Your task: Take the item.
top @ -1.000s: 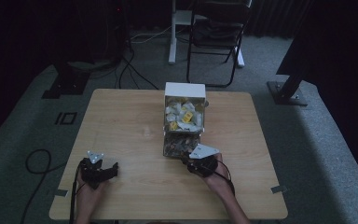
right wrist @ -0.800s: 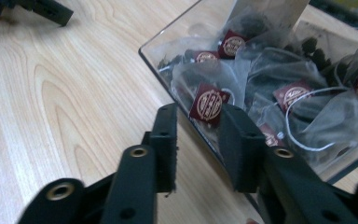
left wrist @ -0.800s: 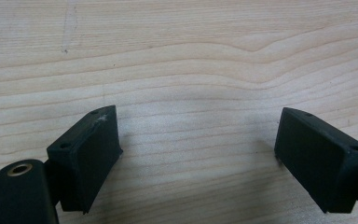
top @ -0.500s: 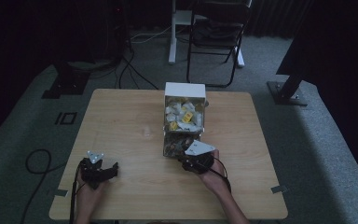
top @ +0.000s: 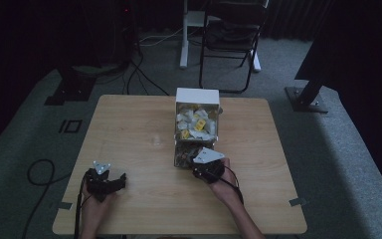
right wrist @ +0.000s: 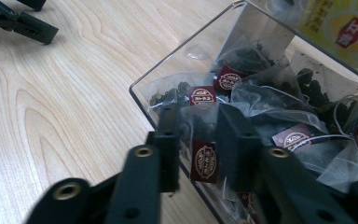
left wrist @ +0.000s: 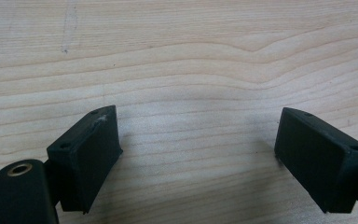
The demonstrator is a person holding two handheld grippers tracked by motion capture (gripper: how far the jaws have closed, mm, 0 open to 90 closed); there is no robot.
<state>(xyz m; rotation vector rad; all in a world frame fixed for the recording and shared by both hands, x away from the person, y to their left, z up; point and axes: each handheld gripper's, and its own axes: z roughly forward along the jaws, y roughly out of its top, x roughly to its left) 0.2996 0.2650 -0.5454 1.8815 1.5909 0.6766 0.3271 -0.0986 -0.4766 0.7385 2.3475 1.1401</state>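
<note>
The left gripper [top: 104, 180] rested at the table's [top: 129, 129] near edge, its 2 jaws spread wide over bare wood. The right gripper [right wrist: 193, 154] had just been closing on 1 tea bag [right wrist: 204, 158] inside the clear box [right wrist: 168, 70] at mid-table, its tag between the narrowed jaws; this looked like the picking step, and next called for a firm pinch and a straight lift clear of the wall.
</note>
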